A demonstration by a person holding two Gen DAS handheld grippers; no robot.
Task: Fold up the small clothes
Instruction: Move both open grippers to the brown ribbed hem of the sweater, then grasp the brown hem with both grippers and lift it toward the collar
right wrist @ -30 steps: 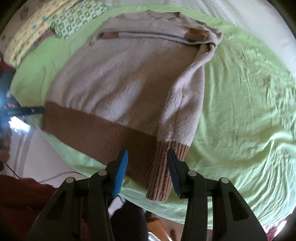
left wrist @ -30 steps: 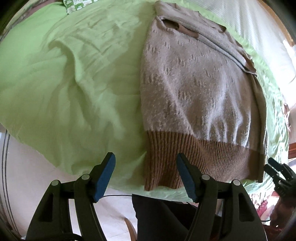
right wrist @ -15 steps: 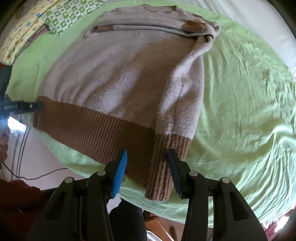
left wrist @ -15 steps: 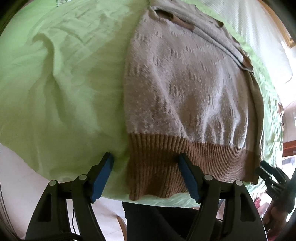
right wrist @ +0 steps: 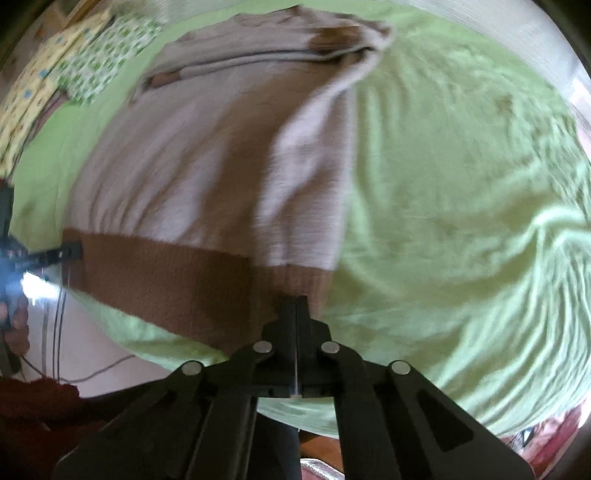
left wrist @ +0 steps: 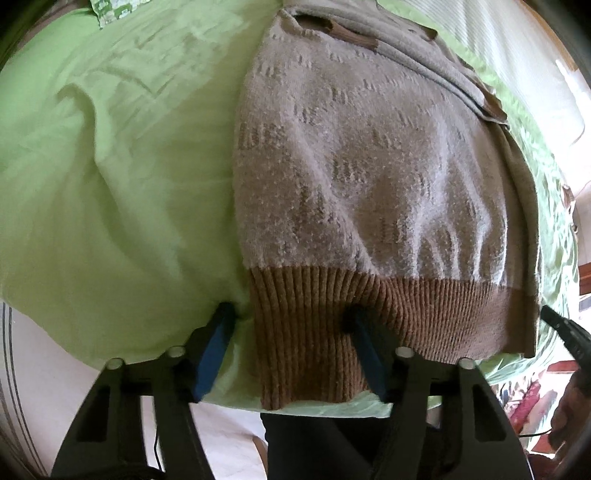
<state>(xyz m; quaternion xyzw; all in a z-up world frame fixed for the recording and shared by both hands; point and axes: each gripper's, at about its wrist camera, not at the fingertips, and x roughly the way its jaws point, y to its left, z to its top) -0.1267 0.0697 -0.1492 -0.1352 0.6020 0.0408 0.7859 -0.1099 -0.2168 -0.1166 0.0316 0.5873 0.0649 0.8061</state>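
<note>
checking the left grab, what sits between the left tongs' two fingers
In the left wrist view, the sweater's brown ribbed hem corner lies between the open left tongs, over the green sheet.

The sweater [left wrist: 369, 166] is fuzzy beige knit with a coarse ribbed brown hem [left wrist: 369, 314]. Under it, the green bedsheet [left wrist: 110, 203] is thin, matt, creased cloth. Both grippers look like matt black plastic, the left gripper [left wrist: 288, 321] with smooth blue pads [left wrist: 212, 347].

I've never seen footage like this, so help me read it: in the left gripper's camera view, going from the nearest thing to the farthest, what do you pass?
Left gripper → sweater's brown ribbed hem → sweater's fuzzy beige body → brown sleeve cuff.
</note>
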